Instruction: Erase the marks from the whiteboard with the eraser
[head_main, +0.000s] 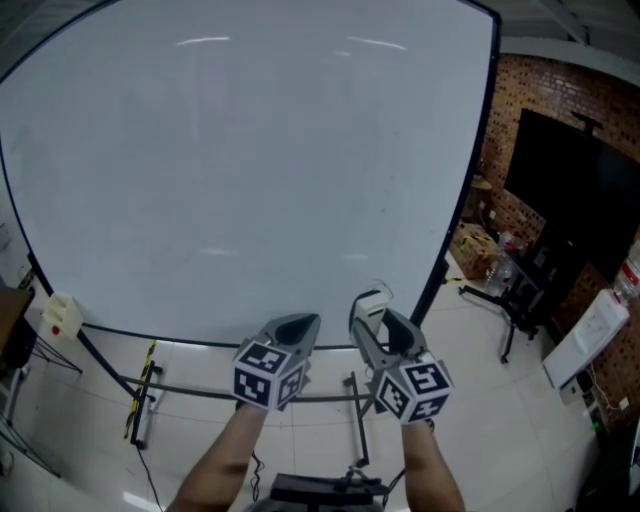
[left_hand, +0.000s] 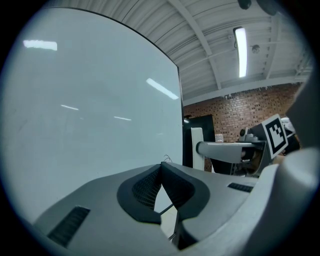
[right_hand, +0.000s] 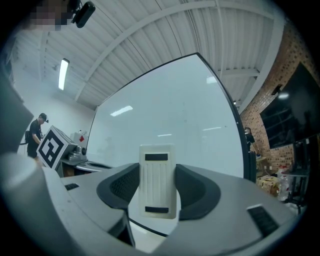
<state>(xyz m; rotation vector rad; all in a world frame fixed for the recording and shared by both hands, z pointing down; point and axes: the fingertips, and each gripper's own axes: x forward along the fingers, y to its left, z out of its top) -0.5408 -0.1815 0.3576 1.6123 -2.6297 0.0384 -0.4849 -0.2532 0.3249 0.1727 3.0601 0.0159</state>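
Right gripper (right_hand: 158, 172) jaws gripping eraser (right_hand: 158, 189), left gripper (left_hand: 161, 169) jaws pressing together, whiteboard (head_main: 250, 170) standing beyond them, brick wall (head_main: 565, 95) showing rightward.

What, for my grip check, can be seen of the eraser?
The eraser is a cream, plastic-looking rectangular block, its face ribbed lengthwise with a dark slot near each end. It stands upright, clamped by its long sides between the right gripper's dark pads, with the whiteboard behind it.
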